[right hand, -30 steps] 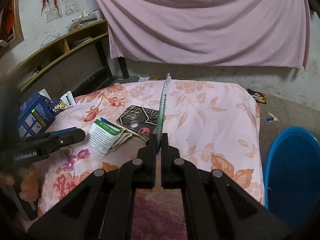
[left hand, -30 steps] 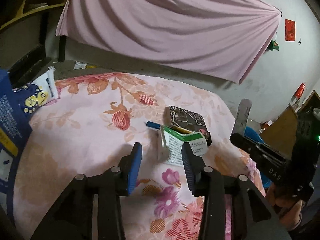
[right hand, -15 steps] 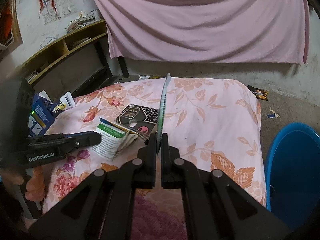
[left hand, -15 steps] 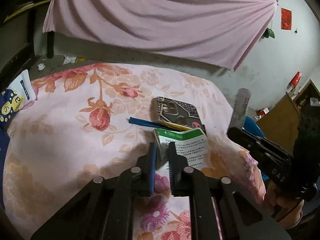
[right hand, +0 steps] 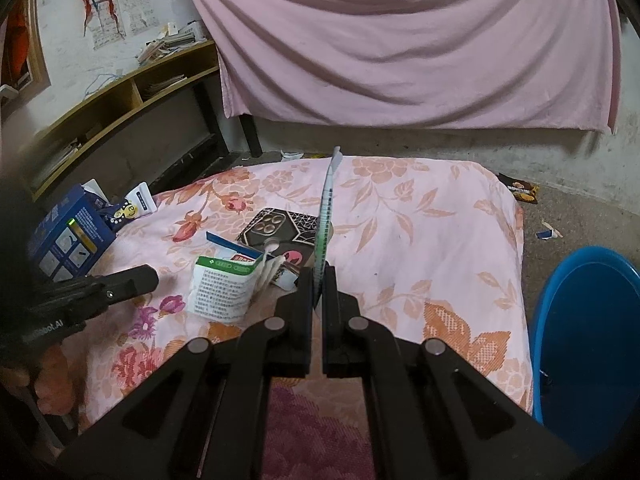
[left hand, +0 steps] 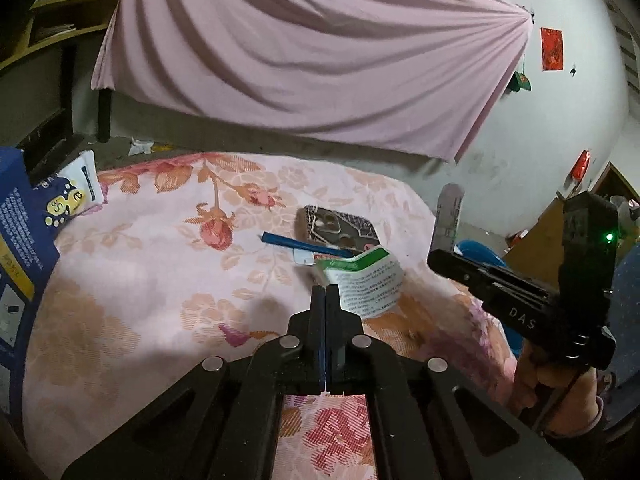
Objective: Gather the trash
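A white-and-green paper packet (left hand: pixel 366 284) lies on the floral cloth (left hand: pixel 160 272), also in the right wrist view (right hand: pixel 224 288). My left gripper (left hand: pixel 325 294) is shut just left of it, with nothing visibly between its tips; it shows at the left of the right wrist view (right hand: pixel 150 278), apart from the packet. My right gripper (right hand: pixel 319 278) is shut on a thin flat strip wrapper (right hand: pixel 326 220) that stands upright; this wrapper (left hand: pixel 448 216) also shows in the left wrist view. A blue stick (left hand: pixel 304 243) and a dark patterned phone case (left hand: pixel 340 230) lie behind the packet.
A blue box (right hand: pixel 68 236) and a white sachet (right hand: pixel 134 206) sit at the cloth's left edge. A blue bin (right hand: pixel 588 340) stands on the floor at the right. A pink sheet (right hand: pixel 400 40) hangs behind. Wooden shelves (right hand: pixel 120 96) stand at the left.
My left gripper closed from wide open and now sits shut beside the packet. The packet has shifted and stands more upright. The right gripper keeps hold of the strip, hardly moving.
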The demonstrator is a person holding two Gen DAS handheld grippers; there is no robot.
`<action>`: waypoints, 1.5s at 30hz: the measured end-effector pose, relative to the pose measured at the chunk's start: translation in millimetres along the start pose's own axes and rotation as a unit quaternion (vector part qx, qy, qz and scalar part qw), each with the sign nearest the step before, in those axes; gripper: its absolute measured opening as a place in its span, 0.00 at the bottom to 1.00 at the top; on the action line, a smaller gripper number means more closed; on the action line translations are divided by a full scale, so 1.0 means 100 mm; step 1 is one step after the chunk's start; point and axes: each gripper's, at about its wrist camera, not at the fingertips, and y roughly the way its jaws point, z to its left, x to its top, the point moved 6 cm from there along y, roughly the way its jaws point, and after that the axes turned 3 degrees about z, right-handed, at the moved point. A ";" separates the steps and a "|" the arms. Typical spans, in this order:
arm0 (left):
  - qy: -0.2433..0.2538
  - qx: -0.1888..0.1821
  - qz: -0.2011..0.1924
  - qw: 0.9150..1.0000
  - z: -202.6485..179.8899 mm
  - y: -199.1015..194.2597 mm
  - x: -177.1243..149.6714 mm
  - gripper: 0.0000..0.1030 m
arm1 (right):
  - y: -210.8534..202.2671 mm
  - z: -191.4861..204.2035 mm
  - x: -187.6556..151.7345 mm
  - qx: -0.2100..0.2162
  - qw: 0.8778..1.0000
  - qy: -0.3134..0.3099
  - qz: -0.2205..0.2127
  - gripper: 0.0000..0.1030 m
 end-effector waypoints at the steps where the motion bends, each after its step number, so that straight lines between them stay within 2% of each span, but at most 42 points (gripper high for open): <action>1: -0.003 -0.001 0.008 1.000 0.01 0.03 0.00 0.00 | 0.00 -0.01 0.00 0.000 1.000 0.000 0.000 0.30; 4: -0.018 -0.004 0.021 1.000 0.05 0.09 0.01 0.00 | 0.00 -0.04 0.00 -0.001 1.000 0.004 -0.001 0.30; 6: -0.023 -0.008 0.026 0.999 0.07 0.10 0.01 0.07 | -0.01 -0.06 0.01 -0.001 1.000 0.006 -0.001 0.30; 8: -0.031 -0.018 0.029 0.999 0.08 0.12 0.02 0.34 | -0.01 -0.07 0.01 -0.001 1.000 0.010 -0.002 0.30; 9: -0.037 -0.024 0.025 0.999 0.08 0.12 0.04 0.36 | -0.01 -0.08 0.01 -0.001 1.000 0.010 -0.002 0.30; 11: -0.042 -0.032 0.025 0.998 0.07 0.14 0.08 0.36 | -0.01 -0.10 0.02 -0.001 1.000 0.013 -0.001 0.30; 15: -0.038 -0.041 0.050 0.997 0.02 0.28 0.14 0.36 | -0.01 -0.15 0.02 0.000 1.000 0.018 0.001 0.30; 19: -0.027 -0.032 0.063 0.997 -0.02 0.35 0.16 0.35 | -0.04 -0.18 0.01 -0.003 1.000 0.019 0.000 0.30; 22: -0.020 -0.021 0.079 0.996 -0.07 0.44 0.18 0.13 | -0.07 -0.19 0.01 -0.007 1.000 0.015 -0.002 0.30; 23: -0.020 -0.016 0.079 0.997 -0.09 0.46 0.17 0.13 | -0.08 -0.19 0.01 -0.008 1.000 0.014 -0.003 0.30; 28: 0.002 -0.002 0.055 0.998 -0.20 0.41 0.17 0.06 | -0.13 -0.23 -0.01 -0.009 1.000 0.013 -0.007 0.30; 36: 0.054 0.026 0.015 0.998 -0.53 0.29 0.09 0.03 | -0.28 -0.33 -0.04 -0.014 1.000 0.016 -0.023 0.30; 45: 0.133 0.070 -0.051 0.987 -1.00 0.17 0.03 0.02 | -0.57 -0.47 -0.10 -0.023 0.998 0.020 -0.056 0.30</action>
